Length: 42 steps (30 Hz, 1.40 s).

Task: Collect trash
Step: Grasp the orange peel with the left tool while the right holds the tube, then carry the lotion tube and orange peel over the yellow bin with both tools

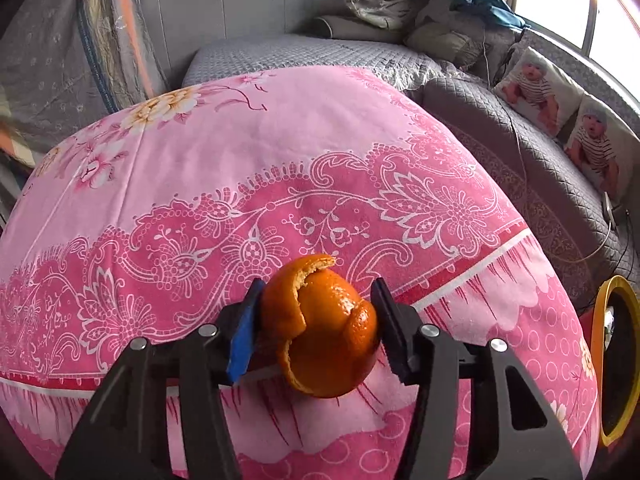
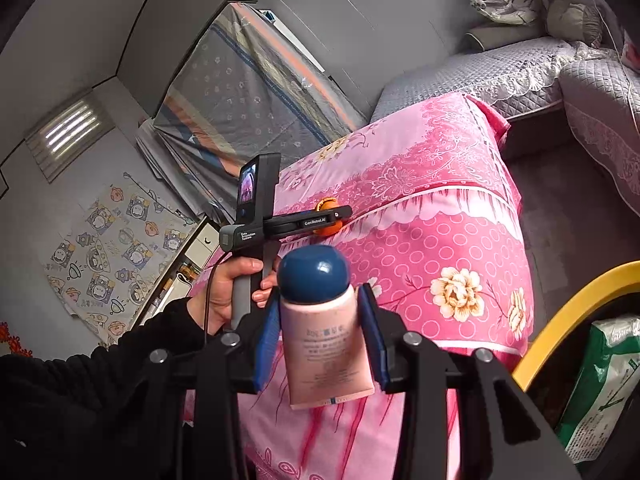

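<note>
Broadly, a pink floral quilt fills both views, with a yellow-rimmed bin at the right edge holding a green-and-white packet. Over the quilt, the right gripper clamps a pale pink squeeze tube with a dark blue cap between its blue pads. Smaller, a curled orange peel sits pinched in the left gripper, above the quilt's near edge.
</note>
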{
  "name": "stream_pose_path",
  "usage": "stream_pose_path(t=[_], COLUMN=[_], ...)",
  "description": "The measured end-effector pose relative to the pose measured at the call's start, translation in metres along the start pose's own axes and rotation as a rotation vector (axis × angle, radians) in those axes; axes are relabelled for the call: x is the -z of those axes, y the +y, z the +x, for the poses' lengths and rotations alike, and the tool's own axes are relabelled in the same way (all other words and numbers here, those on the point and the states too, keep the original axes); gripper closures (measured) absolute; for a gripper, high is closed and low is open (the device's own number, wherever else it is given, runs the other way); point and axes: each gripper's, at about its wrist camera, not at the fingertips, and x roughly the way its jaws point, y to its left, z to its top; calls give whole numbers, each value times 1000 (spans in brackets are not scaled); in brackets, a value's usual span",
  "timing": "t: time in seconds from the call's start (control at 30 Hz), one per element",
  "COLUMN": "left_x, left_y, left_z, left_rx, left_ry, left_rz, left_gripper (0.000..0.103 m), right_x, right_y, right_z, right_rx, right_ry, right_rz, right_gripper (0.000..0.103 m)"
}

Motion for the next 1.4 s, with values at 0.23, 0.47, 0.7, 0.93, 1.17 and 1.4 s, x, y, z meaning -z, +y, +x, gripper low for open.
stream_pose_path(t=[0.23, 0.47, 0.7, 0.93, 1.17, 1.4], left_x=[18, 49, 61, 69, 72, 68], left_y=[4, -23, -76, -133, -193, -251], left_z=[-80, -177, -235, -265, -266, -232], left_rx=[61, 96, 177, 268, 352, 438], left_ry=[-121, -287, -389, -445, -449, -410], left_rz=[-36, -23, 67, 169, 263, 326], left_gripper=[55, 54, 54, 54, 54, 53], right_x=[1, 11, 17, 27, 41, 59], right_y=[14, 30, 31, 7, -26, -58], right_z=[7, 11, -25, -78, -132, -164], right_rx=[-48, -99, -38, 62, 232, 515], right_ry=[14, 29, -41, -139, -261, -340], right_rz=[-3, 22, 37, 80, 136, 179], right_gripper=[67, 67, 67, 67, 67, 67])
